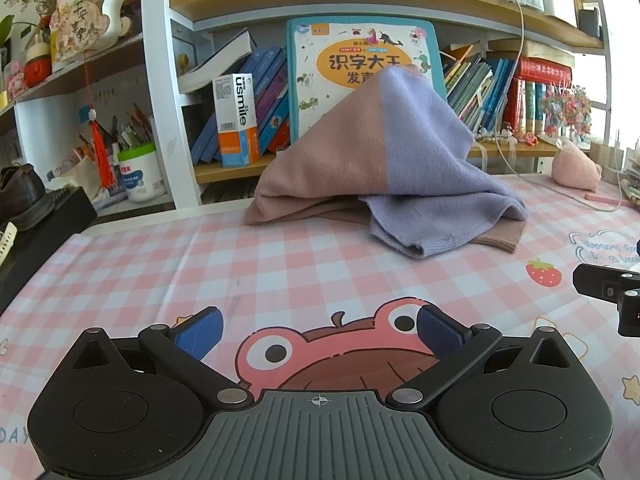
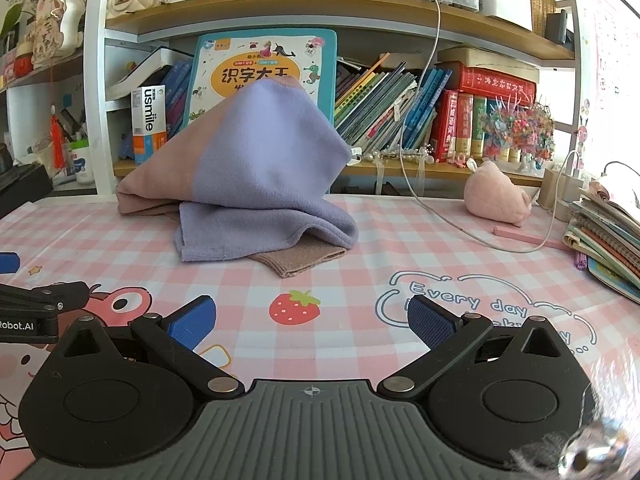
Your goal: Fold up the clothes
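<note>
A pink and lilac knitted garment (image 1: 384, 168) lies heaped at the back of the desk, its peak leaning against a picture book (image 1: 360, 60). The right wrist view shows the same garment (image 2: 256, 176) with a brown ribbed hem sticking out at its front. My left gripper (image 1: 318, 336) hovers over the checked desk mat (image 1: 160, 264), well short of the garment, its blue pads wide apart and nothing between them. My right gripper (image 2: 310, 326) stands open beside it, also short of the garment and empty. Each gripper shows at the edge of the other's view.
Bookshelves (image 2: 400, 120) packed with books rise behind the desk. A pink plush toy (image 2: 496, 196), a charging cable (image 2: 448, 224) and a pink pen (image 2: 528, 236) lie back right. A stack of notebooks (image 2: 604, 236) sits at the right edge, a black box (image 1: 44, 220) at the left.
</note>
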### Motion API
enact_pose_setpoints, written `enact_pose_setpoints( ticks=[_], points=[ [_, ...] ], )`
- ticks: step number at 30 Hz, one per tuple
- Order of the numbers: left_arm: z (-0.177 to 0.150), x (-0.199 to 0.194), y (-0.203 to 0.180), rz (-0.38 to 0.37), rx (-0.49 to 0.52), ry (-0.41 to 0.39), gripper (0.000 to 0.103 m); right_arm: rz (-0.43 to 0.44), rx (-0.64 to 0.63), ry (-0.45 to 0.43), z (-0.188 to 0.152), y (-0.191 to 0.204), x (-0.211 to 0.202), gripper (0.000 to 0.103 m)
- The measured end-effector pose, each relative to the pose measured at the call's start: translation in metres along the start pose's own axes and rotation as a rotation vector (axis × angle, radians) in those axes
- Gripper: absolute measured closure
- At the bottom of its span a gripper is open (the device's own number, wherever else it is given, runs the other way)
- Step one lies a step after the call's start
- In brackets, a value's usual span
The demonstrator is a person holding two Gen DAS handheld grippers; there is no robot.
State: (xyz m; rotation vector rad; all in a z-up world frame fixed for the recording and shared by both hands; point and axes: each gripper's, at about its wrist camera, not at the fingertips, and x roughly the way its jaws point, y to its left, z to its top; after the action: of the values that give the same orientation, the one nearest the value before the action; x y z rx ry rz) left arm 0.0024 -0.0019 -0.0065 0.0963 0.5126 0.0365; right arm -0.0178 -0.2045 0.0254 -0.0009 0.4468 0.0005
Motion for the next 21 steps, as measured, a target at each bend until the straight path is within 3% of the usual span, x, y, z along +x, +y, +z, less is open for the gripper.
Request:
enact_pose_setpoints(
  ticks=[21],
  points=[
    [0.0032, 0.0006, 0.001, -0.006, 0.008, 0.015, 0.0, 0.0, 0.004, 0.009, 0.0003, -0.0009, 0.0015, 0.0]
  ],
)
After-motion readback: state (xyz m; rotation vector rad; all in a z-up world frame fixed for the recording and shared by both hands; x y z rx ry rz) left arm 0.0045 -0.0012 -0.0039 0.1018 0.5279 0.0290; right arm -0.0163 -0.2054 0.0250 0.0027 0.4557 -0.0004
